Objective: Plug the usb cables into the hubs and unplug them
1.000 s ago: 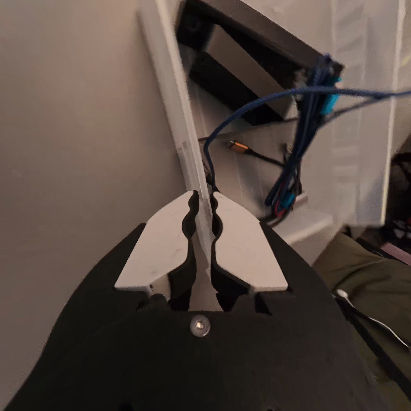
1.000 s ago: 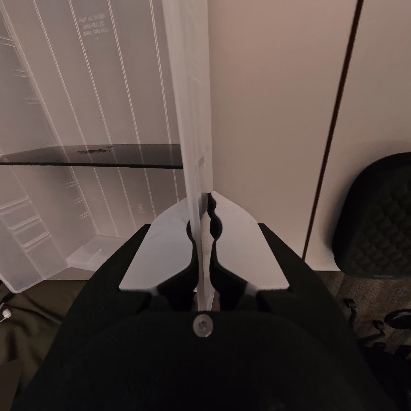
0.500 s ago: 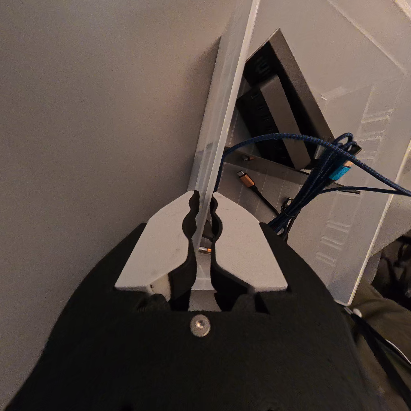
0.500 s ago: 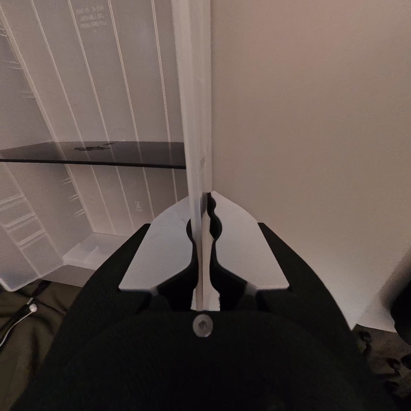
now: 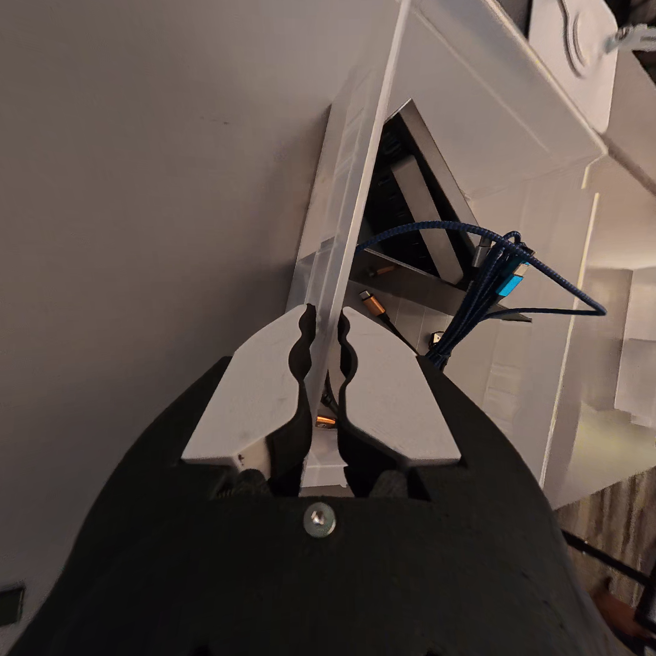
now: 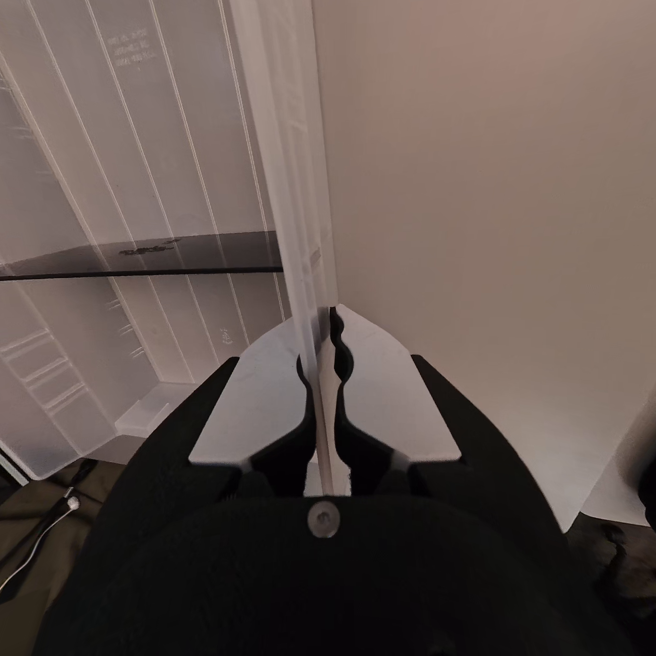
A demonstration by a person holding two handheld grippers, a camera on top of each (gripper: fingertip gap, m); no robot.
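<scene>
Here the left gripper (image 5: 324, 316) is clamped on the thin rim of a translucent plastic bin (image 5: 355, 198), and the right gripper (image 6: 324, 314) pinches the bin's opposite rim (image 6: 301, 248). Only the left wrist view shows the contents: orange-tipped plugs (image 5: 371, 304), braided blue usb cables (image 5: 472, 305) (bundled, one end turquoise) and grey slab-shaped hubs (image 5: 422, 213) beyond. Embossed writing on the bin wall (image 6: 131, 49) is too faint to read.
</scene>
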